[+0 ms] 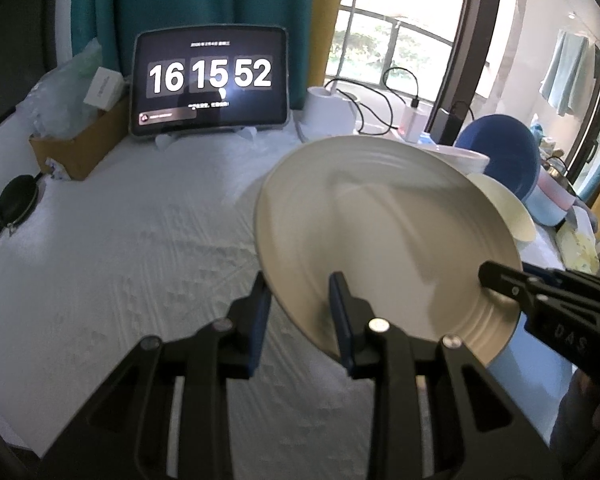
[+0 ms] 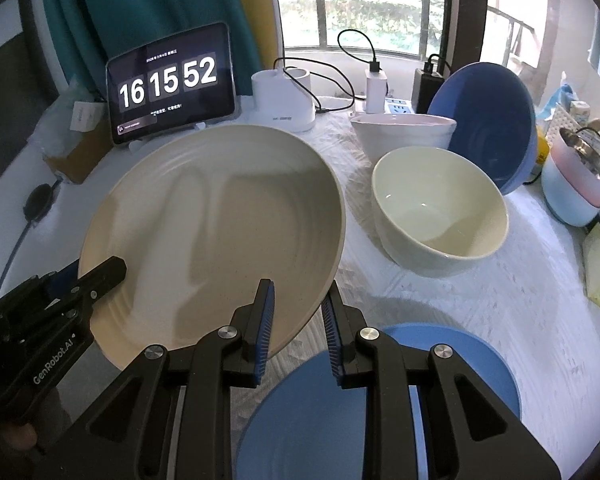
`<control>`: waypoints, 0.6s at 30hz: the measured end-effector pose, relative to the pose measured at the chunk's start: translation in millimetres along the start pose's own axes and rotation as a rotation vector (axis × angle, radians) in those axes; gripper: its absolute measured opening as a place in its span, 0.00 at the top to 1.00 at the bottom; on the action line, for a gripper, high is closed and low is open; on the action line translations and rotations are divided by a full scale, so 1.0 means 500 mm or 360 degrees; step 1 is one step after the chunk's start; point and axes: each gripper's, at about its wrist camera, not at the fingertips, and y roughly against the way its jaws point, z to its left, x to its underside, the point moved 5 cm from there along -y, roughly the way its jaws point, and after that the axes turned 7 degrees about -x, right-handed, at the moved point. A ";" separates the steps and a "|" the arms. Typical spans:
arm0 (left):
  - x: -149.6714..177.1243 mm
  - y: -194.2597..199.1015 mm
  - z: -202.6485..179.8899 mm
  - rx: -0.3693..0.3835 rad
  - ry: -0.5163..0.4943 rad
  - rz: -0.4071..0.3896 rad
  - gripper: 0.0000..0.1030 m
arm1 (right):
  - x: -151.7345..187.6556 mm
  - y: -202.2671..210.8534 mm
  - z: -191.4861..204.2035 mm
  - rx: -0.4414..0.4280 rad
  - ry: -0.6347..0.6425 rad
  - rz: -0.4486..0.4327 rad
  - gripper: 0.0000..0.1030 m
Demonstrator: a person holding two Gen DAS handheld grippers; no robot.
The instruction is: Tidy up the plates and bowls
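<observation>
Left wrist view: the left tongs (image 1: 300,312) straddle the near rim of a cream plate (image 1: 384,240), one blue-padded finger under the rim and the other over the plate's face. The fingers stand parted around the rim, and whether the pads truly pinch it cannot be told. The plate is tilted and raised off the white quilted tabletop (image 1: 140,248). At its right edge the right tongs (image 1: 490,280) reach in, the top finger lying on the plate's face.

In the right wrist view the right tongs (image 2: 298,322) have their left finger over the cream plate (image 2: 220,224) at its lower right rim, the right finger just outside the edge. The gap between the pads is narrow; a firm grip cannot be confirmed. The left tongs (image 2: 112,270) touch the plate's left rim. Just below these tongs a blue plate (image 2: 440,360) lies flat on the tabletop (image 2: 540,300).

Beyond it, to the right of the cream plate, a pale yellow bowl (image 2: 436,216) sits upright. Behind that stands a white bowl (image 2: 404,132), and a large blue bowl (image 2: 488,124) leans on its edge beside it. Farther right is a pink and blue pot (image 2: 572,184).

At the back, a tablet (image 2: 170,80) shows 16 15 52, with a white holder (image 2: 284,96) and a charger (image 2: 376,88) near the window.
</observation>
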 end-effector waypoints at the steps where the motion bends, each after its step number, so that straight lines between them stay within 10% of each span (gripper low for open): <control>1: 0.002 0.004 -0.002 0.0003 -0.0002 -0.0003 0.70 | 0.003 0.003 -0.001 0.0002 -0.0001 -0.0003 0.75; 18: 0.029 0.059 -0.052 0.0058 -0.0070 -0.0042 0.70 | 0.049 0.068 -0.033 0.0031 -0.0060 -0.0057 0.75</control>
